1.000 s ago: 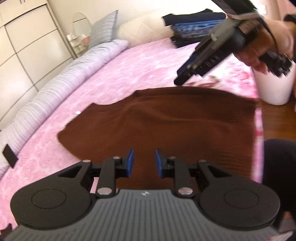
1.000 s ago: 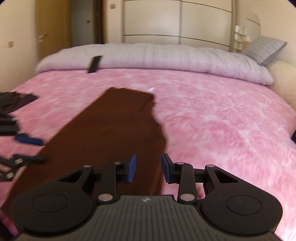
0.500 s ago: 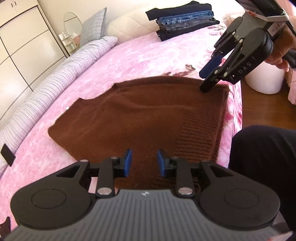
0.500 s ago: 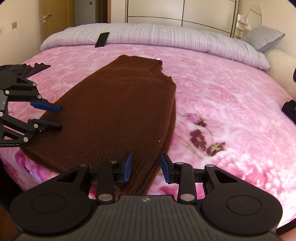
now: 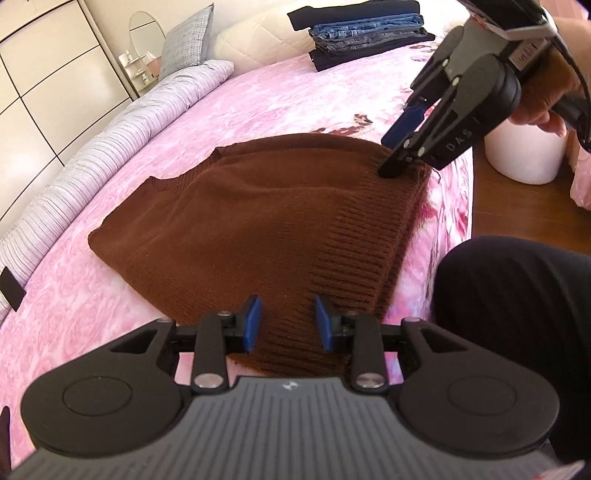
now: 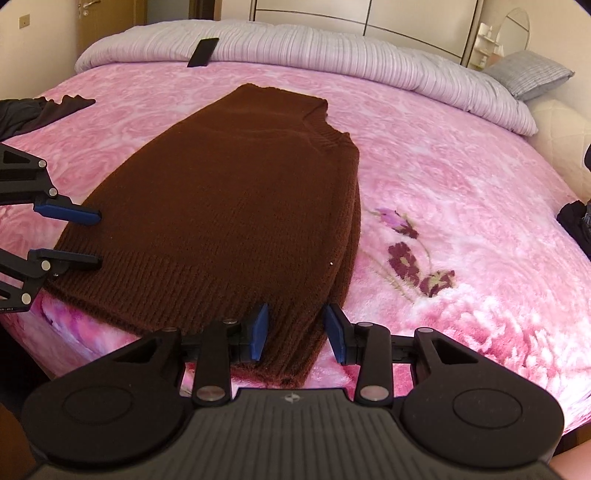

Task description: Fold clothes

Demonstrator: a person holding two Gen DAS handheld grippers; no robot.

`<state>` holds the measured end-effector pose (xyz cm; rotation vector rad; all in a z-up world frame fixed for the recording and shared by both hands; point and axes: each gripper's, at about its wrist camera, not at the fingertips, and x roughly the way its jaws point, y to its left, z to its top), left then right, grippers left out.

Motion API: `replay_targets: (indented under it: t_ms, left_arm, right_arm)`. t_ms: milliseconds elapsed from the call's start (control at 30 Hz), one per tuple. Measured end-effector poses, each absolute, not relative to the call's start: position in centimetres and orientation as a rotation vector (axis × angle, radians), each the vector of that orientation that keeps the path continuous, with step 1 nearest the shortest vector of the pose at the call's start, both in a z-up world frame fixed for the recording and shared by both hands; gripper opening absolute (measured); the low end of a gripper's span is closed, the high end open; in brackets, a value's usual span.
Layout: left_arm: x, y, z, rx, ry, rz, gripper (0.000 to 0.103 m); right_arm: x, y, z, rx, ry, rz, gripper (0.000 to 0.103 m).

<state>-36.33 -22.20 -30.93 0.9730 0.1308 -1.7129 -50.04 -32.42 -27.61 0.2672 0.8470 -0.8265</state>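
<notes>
A brown knitted sweater (image 5: 258, 229) lies flat on the pink bedspread (image 5: 295, 103), its ribbed hem at the bed's near edge. My left gripper (image 5: 286, 328) hovers low over one hem corner, open, with the knit below the blue pads and not pinched. In the right wrist view the same sweater (image 6: 236, 192) stretches away from my right gripper (image 6: 295, 332), whose jaws are opening over the other hem corner; the cloth lies under the gap, not pressed. The right gripper (image 5: 397, 147) shows its lower finger touching the hem. The left gripper (image 6: 92, 238) appears at that view's left edge.
Folded jeans and dark clothes (image 5: 365, 33) are stacked at the bed's far side. A white tub (image 5: 524, 155) stands on the wooden floor beside the bed. A person's dark trouser leg (image 5: 517, 295) is close by. A black flat object (image 6: 203, 51) lies on the striped duvet; a dark garment (image 6: 44, 110) lies left.
Both grippers have come down and in toward the sweater's hem at the bed's near edge. The right gripper's jaws stand a little wider than before.
</notes>
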Motion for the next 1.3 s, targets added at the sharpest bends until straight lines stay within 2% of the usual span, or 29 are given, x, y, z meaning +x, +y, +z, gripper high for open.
replay_targets:
  t_ms: [133,300,400,533,767,967,1233,1300]
  left_arm:
    - [-36.2,-21.7,-30.5,0.963,0.119,-1.716,0.028]
    - [-35.7,-20.0,-29.1,0.964,0.040,-1.749,0.051]
    - [-35.1,-18.7,-28.7,0.996,-0.005,-1.770,0.055]
    - [-34.6,-17.1,-29.1,1.085,-0.061,-1.780,0.055]
    - [-35.5,-16.4,-32.3,1.301,-0.282,-1.720,0.054]
    - [-36.5,-17.1,-33.8,1.347,-0.436,-1.724,0.055]
    - [-37.6,-18.7,-34.9,1.339,-0.539,-1.758,0.054]
    - [-37.6,-19.1,-34.7,1.339,-0.507,-1.790,0.031]
  right_arm:
    - [-50.1,-32.3,-27.6,0.262,0.843,-0.830,0.039]
    - [-50.7,-31.6,-26.6,0.234,0.804,-0.811,0.041]
    - [-50.9,-30.4,-26.0,0.188,0.796,-0.781,0.048]
    - [-50.6,-29.3,-26.1,0.182,0.808,-0.753,0.049]
    - [-49.2,-28.3,-26.9,0.154,0.824,-0.726,0.053]
    - [-48.7,-28.2,-26.3,0.139,0.813,-0.715,0.055]
    - [-48.9,-28.3,-26.1,0.149,0.831,-0.762,0.055]
    - [-49.5,-28.5,-26.0,0.188,0.808,-0.762,0.055]
